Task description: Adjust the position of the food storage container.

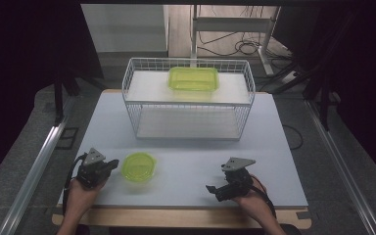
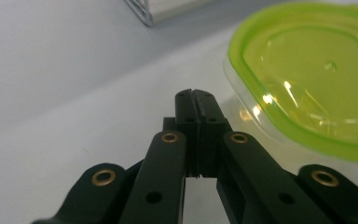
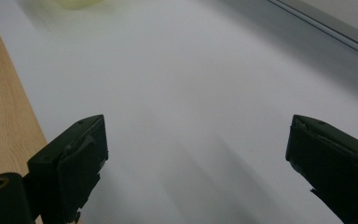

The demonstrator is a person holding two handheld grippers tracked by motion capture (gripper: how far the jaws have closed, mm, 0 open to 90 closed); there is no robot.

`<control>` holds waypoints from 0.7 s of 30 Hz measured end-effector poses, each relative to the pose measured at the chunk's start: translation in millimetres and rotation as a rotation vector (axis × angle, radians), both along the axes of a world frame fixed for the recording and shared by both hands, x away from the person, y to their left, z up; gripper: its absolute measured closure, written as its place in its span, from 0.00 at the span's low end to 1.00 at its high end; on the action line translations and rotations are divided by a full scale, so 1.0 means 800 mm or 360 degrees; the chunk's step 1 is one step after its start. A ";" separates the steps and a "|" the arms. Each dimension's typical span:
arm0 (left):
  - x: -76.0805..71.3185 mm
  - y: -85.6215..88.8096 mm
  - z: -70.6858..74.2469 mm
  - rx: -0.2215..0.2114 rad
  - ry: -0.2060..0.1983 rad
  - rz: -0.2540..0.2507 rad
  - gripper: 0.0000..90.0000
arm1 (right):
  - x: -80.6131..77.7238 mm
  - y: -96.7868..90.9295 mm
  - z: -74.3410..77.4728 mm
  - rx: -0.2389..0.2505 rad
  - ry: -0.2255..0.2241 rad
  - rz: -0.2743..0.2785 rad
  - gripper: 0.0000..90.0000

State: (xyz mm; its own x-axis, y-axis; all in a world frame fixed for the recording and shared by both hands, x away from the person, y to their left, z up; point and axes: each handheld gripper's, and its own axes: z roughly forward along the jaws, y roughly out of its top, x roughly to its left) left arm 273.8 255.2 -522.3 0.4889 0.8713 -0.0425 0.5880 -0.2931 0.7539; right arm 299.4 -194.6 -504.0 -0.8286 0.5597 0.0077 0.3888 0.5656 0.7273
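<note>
A small round clear container with a lime-green lid [image 1: 138,167] [image 2: 310,79] sits on the white table near its front left. My left gripper [image 1: 111,165] [image 2: 196,97] rests just left of it, jaws pressed together with nothing between them, their tips close beside the container's rim. A larger rectangular lime-green container [image 1: 193,79] lies on the upper shelf of a white wire rack [image 1: 188,101] at the back. Near the front right edge, my right gripper [image 1: 214,189] [image 3: 196,154] stands open above bare table, pointing left.
The rack's lower shelf [image 1: 188,123] holds nothing. The white table top [image 1: 186,156] lies on a wooden board whose edge [image 3: 2,116] shows along the front. Dark floor, metal rails and cables surround the table.
</note>
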 end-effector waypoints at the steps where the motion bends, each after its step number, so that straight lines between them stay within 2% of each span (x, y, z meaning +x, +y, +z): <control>1: 0.002 -0.004 -0.004 0.0003 0.0028 -0.0036 1.00 | 0.000 0.000 0.000 0.0002 -0.0003 0.0000 0.06; 6: 0.006 -0.019 -0.009 0.0025 0.0060 -0.0102 1.00 | 0.000 -0.001 0.001 0.0007 -0.0002 -0.0002 0.06; 12: 0.011 -0.032 -0.013 -0.0009 0.0078 -0.0157 1.00 | 0.001 -0.002 0.002 0.0004 -0.0003 -0.0006 0.07; 13: 0.012 -0.037 -0.015 0.0002 0.0087 -0.0180 1.00 | 0.001 -0.002 0.002 0.0002 -0.0004 -0.0005 0.07; 16: 0.013 -0.043 -0.015 0.0022 0.0086 -0.0200 1.00 | 0.001 -0.003 0.002 0.0002 -0.0003 -0.0005 0.07; 21: 0.016 -0.058 -0.014 0.0008 0.0074 -0.0251 1.00 | 0.002 -0.002 0.002 0.0001 0.0000 -0.0004 0.07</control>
State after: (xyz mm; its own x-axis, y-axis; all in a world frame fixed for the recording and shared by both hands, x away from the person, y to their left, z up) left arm 286.7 209.1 -533.2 0.6173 0.7841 -0.0642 0.5684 -0.3882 0.7254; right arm 301.2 -196.5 -502.5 -0.8274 0.5616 0.0078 0.3899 0.5643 0.7277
